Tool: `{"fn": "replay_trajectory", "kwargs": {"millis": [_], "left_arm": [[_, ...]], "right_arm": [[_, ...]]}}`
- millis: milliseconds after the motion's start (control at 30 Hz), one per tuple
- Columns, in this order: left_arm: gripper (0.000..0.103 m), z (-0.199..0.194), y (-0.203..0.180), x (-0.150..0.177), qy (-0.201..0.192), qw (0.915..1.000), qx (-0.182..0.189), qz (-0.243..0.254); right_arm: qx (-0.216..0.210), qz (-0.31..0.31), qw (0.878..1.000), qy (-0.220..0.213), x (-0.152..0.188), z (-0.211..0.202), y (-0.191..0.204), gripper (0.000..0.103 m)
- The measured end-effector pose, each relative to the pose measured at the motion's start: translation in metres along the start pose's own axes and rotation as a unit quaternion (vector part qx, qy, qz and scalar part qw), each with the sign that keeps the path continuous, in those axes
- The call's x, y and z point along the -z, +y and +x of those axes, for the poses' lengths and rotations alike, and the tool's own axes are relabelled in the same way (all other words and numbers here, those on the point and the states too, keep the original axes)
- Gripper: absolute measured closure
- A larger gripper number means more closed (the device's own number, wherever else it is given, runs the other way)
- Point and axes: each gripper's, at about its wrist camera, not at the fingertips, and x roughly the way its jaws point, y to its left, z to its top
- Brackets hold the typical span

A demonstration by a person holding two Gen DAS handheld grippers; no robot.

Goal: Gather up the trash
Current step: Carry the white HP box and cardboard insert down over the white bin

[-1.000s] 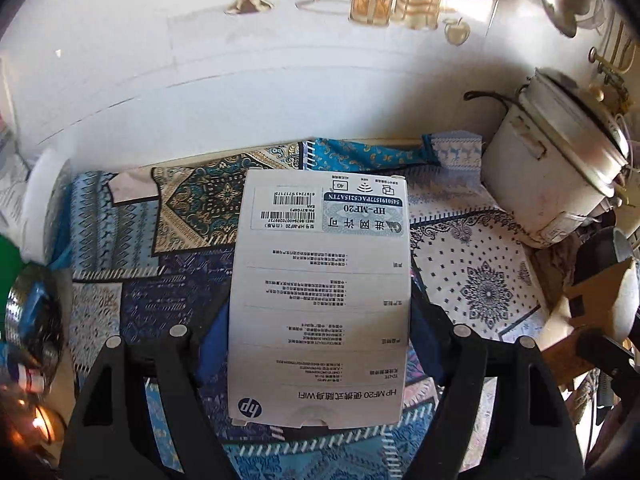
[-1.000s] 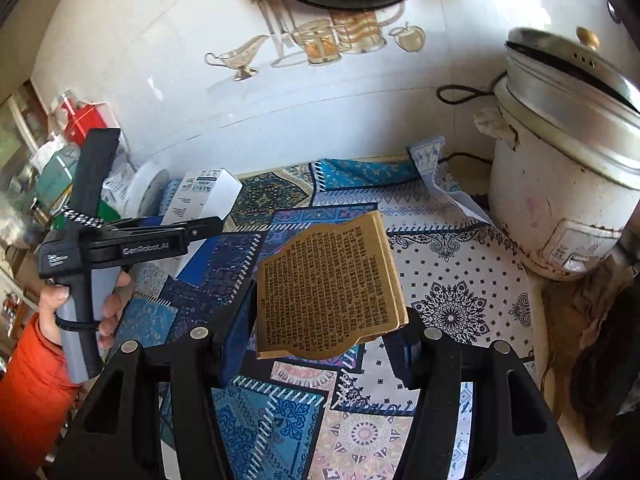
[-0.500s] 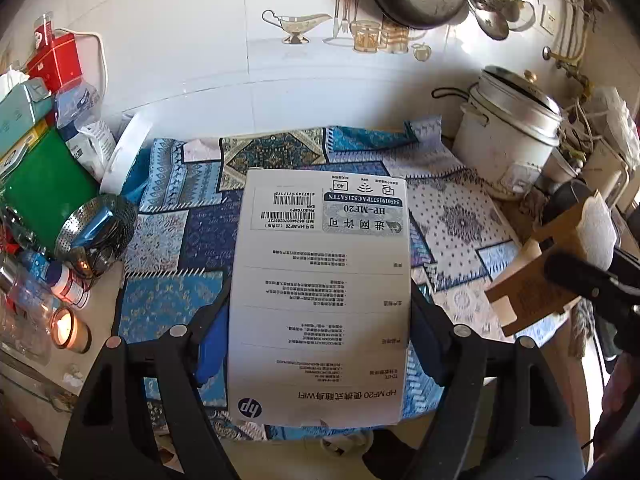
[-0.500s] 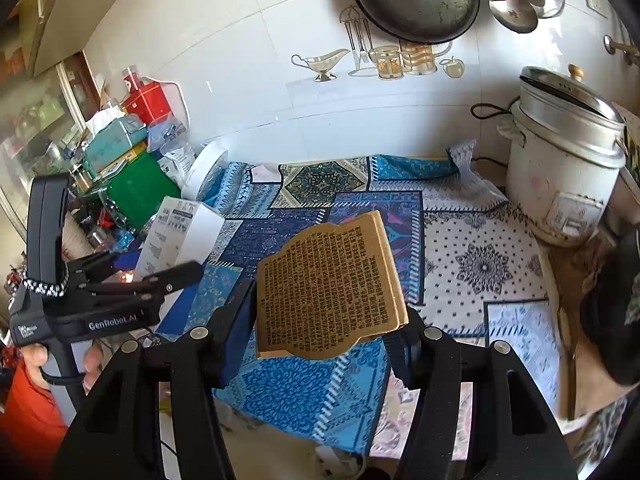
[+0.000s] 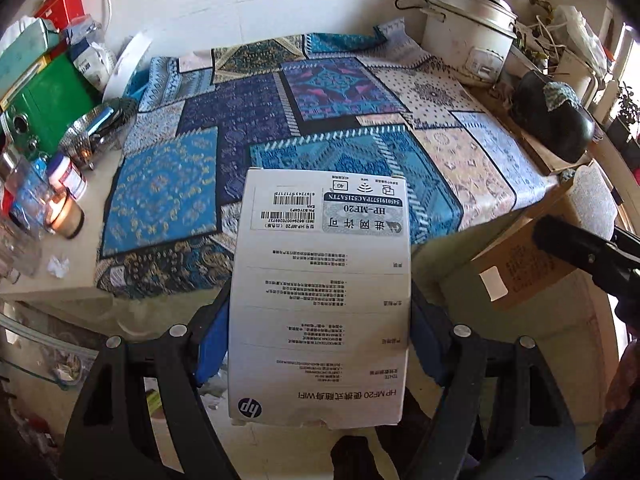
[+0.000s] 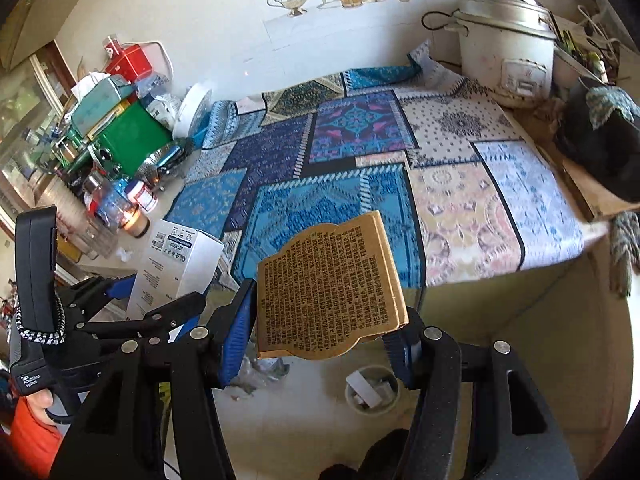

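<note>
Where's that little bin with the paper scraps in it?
In the right wrist view, the small round bin stands on the pale floor in front of the cloth-covered table, low in the picture, just under the brown cardboard box held in the right gripper.

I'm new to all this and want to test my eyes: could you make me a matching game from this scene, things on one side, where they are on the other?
Things:
1. white box
2. brown card packet
3. rice cooker
4. small bin

Places:
A. on the floor
B. in the right gripper
C. back corner of the counter
D. in the left gripper

Pairs: 1-D, 2-B, 3-C, 4-A
</note>
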Motion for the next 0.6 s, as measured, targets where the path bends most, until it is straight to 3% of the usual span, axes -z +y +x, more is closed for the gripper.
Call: {"fn": "replay_trajectory", "kwargs": {"millis": [167,300,367,600], "left_arm": [[0.027,0.031,-0.023,0.039,0.042,0.9989,0.018,-0.011],[0.027,0.085,-0.034,0.071,0.083,0.9951,0.031,-0.044],[0.027,0.114,-0.035,0.087,0.098,0.992,0.043,-0.068],[0.027,0.237,-0.033,0.155,0.121,0.9833,0.028,-0.133]], "right_arm": [[0.025,0.013,0.999,0.038,0.03,0.013,-0.031,0.048],[0.037,0.021,0.997,0.064,0.057,0.042,-0.067,0.047],[0.039,0.034,0.995,0.082,0.073,0.064,-0.089,0.047],[0.024,0.062,0.988,0.142,0.147,0.17,-0.154,0.047]]}}
